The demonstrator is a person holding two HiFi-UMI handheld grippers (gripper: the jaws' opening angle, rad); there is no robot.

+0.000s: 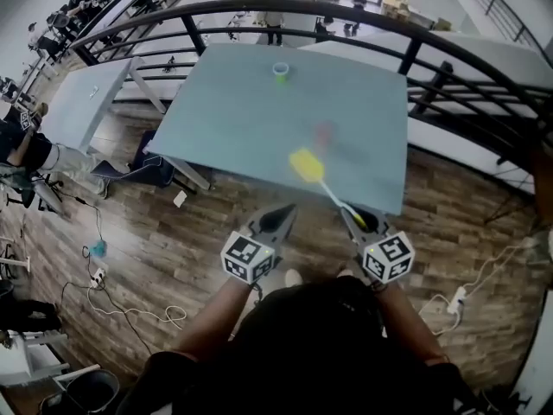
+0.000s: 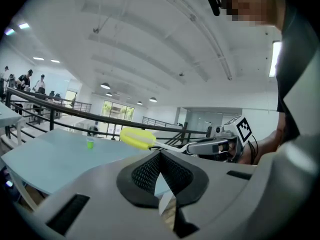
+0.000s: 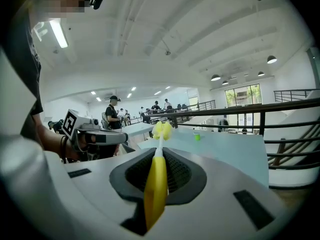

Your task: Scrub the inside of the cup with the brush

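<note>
A small green cup (image 1: 281,71) stands upright near the far edge of the grey-blue table (image 1: 233,137), well beyond both grippers. My right gripper (image 1: 347,212) is shut on the yellow handle of the brush (image 1: 306,164), whose yellow head reaches out over the near part of the table. In the right gripper view the brush (image 3: 156,184) runs straight out between the jaws, and the cup (image 3: 196,136) is small and far off. My left gripper (image 1: 288,209) is shut with nothing in it, beside the right one, short of the table's near edge. From the left gripper view the brush head (image 2: 137,138) and the cup (image 2: 90,143) both show.
A black curved railing (image 1: 363,15) runs behind the table. A second table (image 1: 86,102) stands at the left. Cables and a power strip (image 1: 95,275) lie on the wooden floor. Several people are in the distance beyond the railing.
</note>
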